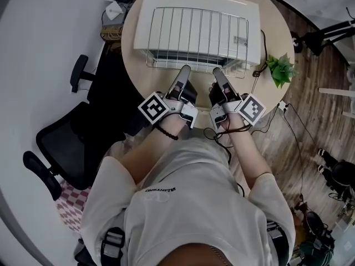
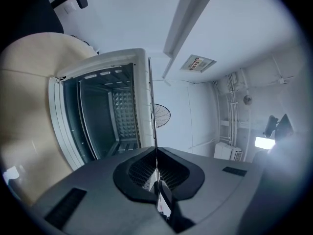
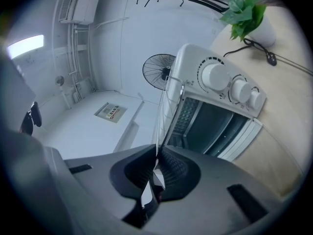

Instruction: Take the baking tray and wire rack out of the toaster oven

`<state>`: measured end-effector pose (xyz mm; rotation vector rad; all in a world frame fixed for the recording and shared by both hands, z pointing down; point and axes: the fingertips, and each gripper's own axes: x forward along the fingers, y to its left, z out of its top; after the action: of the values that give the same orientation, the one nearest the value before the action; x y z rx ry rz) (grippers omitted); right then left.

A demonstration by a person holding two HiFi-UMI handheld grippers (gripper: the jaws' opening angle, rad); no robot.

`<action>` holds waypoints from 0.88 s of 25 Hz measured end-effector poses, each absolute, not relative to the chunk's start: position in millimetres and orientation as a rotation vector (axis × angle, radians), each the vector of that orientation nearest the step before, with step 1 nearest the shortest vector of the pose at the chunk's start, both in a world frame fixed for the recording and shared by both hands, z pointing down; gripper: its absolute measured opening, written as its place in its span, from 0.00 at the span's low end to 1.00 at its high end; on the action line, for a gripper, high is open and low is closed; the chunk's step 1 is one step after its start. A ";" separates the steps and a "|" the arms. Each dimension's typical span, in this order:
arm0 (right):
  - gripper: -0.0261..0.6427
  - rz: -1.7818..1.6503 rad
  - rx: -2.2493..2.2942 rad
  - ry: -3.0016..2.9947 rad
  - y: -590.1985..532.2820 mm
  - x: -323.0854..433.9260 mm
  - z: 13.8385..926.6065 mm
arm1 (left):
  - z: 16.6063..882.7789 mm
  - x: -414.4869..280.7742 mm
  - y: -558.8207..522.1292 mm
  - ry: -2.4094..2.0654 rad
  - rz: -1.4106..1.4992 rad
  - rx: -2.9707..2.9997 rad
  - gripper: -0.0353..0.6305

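The wire rack (image 1: 194, 32) is out of the white toaster oven (image 1: 252, 10) and hangs level in front of it, covering most of it in the head view. My left gripper (image 1: 184, 70) is shut on the rack's near edge left of centre. My right gripper (image 1: 217, 71) is shut on the same edge a little to the right. In both gripper views the rack shows edge-on as a thin line (image 2: 150, 106) (image 3: 160, 126) running between the pads. Behind it the oven (image 2: 98, 111) (image 3: 220, 116) stands open and dark inside. I can make out no baking tray.
The oven sits on a round beige table (image 1: 130, 43). A small green plant (image 1: 280, 68) and a black cable (image 1: 260, 65) lie at the table's right edge. A black office chair (image 1: 61, 143) stands to my left. Power gear lies behind the table (image 1: 119, 1).
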<state>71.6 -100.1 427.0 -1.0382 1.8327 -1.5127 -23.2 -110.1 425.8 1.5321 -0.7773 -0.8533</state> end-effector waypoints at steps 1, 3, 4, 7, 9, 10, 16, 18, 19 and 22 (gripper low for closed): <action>0.06 -1.514 -1.040 1.833 -105.3 73.1 425.6 | 424.2 -21.7 -115.1 -0.779 -0.857 1.528 0.06; 0.06 -1.522 -1.041 1.830 -118.7 78.2 424.1 | 422.6 -16.3 -128.4 -0.785 -0.858 1.519 0.06; 0.06 -1.529 -1.041 1.826 -125.4 81.2 424.1 | 422.6 -13.3 -135.0 -0.790 -0.857 1.516 0.06; 0.06 -1.536 -1.041 1.822 -138.6 87.2 424.5 | 423.2 -7.5 -148.1 -0.801 -0.852 1.512 0.06; 0.06 -1.534 -1.043 1.829 -142.9 88.3 424.3 | 422.5 -7.0 -152.2 -0.805 -0.853 1.508 0.06; 0.06 -1.532 -1.043 1.830 -144.9 88.4 423.6 | 421.6 -7.1 -154.0 -0.806 -0.854 1.505 0.06; 0.06 -1.542 -1.032 1.812 -155.7 92.1 421.3 | 420.5 -2.6 -164.5 -0.815 -0.857 1.498 0.06; 0.06 -1.541 -1.030 1.811 -157.8 93.8 421.3 | 420.1 -0.6 -166.9 -0.814 -0.862 1.499 0.06; 0.06 -1.539 -1.029 1.813 -158.8 94.3 421.2 | 419.7 0.0 -168.4 -0.814 -0.865 1.498 0.06; 0.06 -1.536 -1.027 1.816 -160.7 94.3 420.7 | 417.6 0.8 -172.3 -0.814 -0.874 1.500 0.06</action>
<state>94.3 -160.7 420.7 -1.0268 1.8157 -1.5359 0.8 -172.3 417.6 1.4999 -0.8135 -0.8740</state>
